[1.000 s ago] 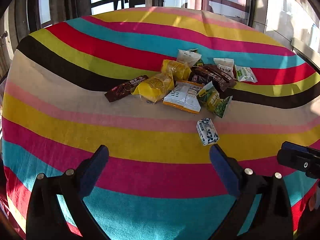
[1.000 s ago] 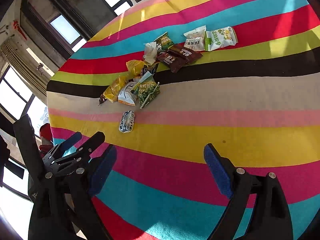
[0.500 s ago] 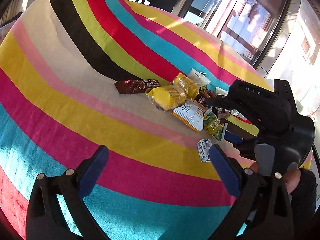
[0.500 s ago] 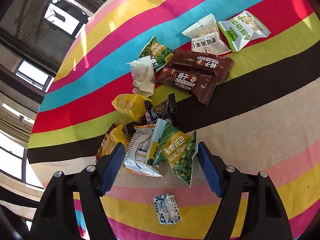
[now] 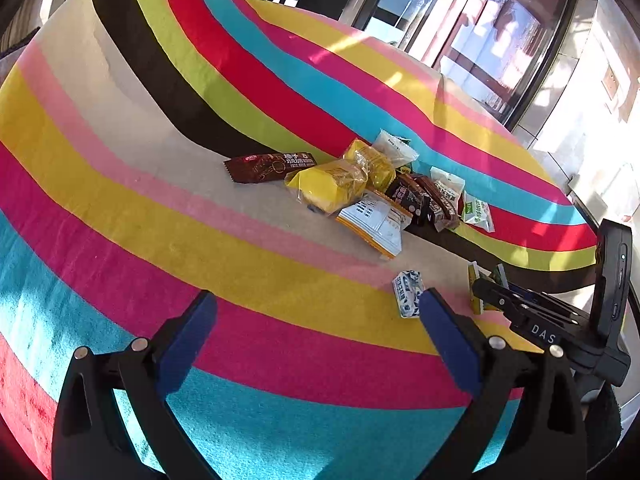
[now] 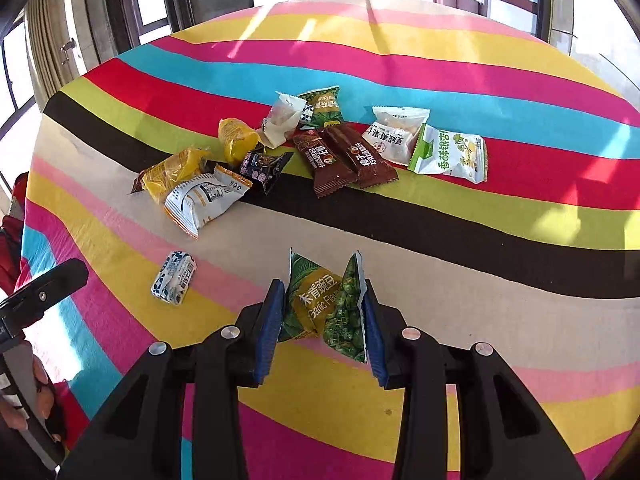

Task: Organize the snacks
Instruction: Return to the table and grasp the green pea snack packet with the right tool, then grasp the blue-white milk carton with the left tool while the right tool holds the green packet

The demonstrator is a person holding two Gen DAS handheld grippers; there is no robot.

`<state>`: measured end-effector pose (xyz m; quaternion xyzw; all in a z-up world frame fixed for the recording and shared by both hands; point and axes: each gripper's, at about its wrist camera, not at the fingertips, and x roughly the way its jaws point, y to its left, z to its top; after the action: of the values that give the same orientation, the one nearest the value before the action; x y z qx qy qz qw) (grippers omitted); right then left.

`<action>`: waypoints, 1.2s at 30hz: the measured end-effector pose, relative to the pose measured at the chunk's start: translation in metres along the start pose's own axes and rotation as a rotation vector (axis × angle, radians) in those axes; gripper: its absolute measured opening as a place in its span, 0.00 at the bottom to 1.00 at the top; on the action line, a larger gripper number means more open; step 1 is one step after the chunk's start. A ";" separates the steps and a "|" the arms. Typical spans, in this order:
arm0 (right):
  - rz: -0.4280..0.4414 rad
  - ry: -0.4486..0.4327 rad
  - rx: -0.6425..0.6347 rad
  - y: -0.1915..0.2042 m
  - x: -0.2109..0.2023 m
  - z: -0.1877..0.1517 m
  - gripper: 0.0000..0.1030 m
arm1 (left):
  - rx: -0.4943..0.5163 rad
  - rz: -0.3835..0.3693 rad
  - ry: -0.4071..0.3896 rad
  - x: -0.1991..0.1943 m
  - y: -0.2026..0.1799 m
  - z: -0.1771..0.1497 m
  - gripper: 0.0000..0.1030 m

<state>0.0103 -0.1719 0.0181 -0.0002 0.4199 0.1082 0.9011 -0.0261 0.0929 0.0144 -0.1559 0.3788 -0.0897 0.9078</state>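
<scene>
Three brown chocolate bars: two (image 6: 334,160) (image 6: 370,156) side by side in the right wrist view, one (image 5: 270,166) apart at the pile's left. Two yellow packets (image 6: 176,170) (image 6: 236,138). Two green pea packets (image 6: 326,306) (image 6: 324,106). One small blue-and-white packet (image 6: 174,278). One orange-edged white packet (image 6: 204,200). One small black packet (image 6: 266,168). Three pale packets (image 6: 284,120) (image 6: 394,134) (image 6: 450,154) at the far side.

Right gripper (image 6: 322,316) jaws clamped together, left gripper (image 5: 316,332) jaws spread wide

Black plastic grippers, blue-padded fingers (image 6: 269,322), silver screws, white "DAS" lettering, red sleeve (image 6: 12,240).
</scene>
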 end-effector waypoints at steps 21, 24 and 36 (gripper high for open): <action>-0.040 -0.020 0.120 -0.032 -0.008 -0.014 0.34 | 0.183 0.128 0.105 0.025 -0.048 -0.002 0.98; -0.037 -0.025 0.118 -0.031 -0.009 -0.014 0.34 | 0.315 0.121 0.110 0.034 -0.081 -0.004 0.98; 0.053 -0.041 0.201 -0.046 -0.010 -0.017 0.34 | 0.432 -0.002 0.207 0.056 -0.105 -0.008 0.21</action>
<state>-0.0002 -0.2199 0.0104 0.1034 0.4098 0.0893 0.9019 0.0027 -0.0223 0.0089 0.0518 0.4419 -0.1851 0.8763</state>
